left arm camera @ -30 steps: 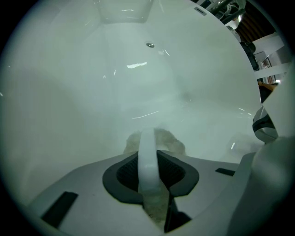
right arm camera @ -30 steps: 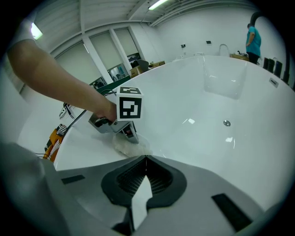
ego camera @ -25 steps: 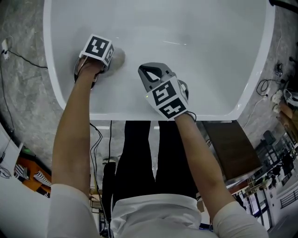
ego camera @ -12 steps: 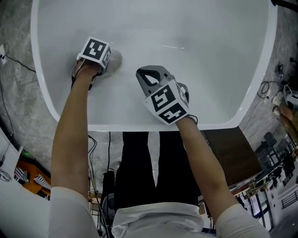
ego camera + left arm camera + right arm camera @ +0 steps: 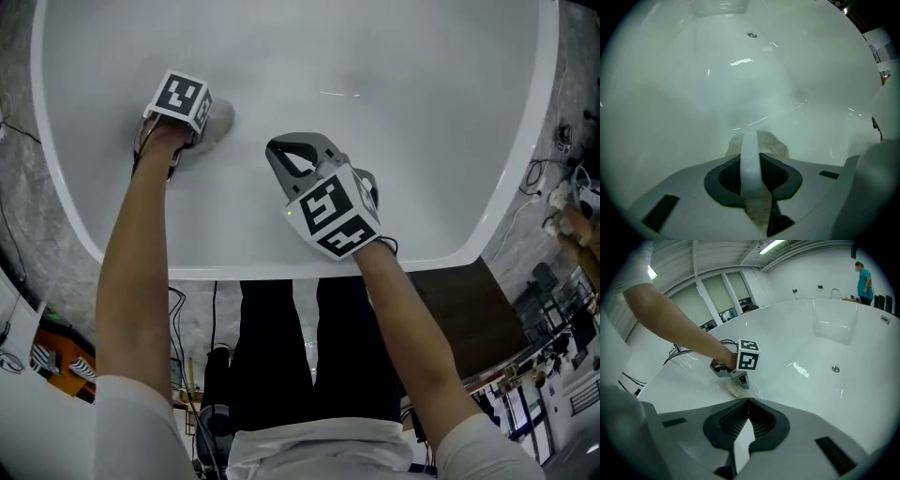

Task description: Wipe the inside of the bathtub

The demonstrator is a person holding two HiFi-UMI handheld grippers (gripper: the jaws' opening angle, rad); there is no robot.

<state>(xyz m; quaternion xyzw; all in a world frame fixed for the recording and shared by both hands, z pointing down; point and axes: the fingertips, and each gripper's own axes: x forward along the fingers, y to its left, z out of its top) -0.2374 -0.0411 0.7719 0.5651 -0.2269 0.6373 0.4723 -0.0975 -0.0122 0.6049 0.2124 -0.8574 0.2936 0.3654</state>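
White acrylic fills the head view: the bathtub [image 5: 403, 159] lies below, its inside glossy and free of visible streaks or dirt. The left gripper [image 5: 192, 127] has its fingers clamped on a beige cloth [image 5: 221, 116], which is pressed against the tub's left inner wall toward the near end. The right gripper [image 5: 305, 159] hovers over the near middle of the tub, fingers closed on nothing. Wiping looks to be under way on the left wall. The floor around the drain [image 5: 751, 34], the far end and the right wall probably remain, though no wet trail shows what has been covered.
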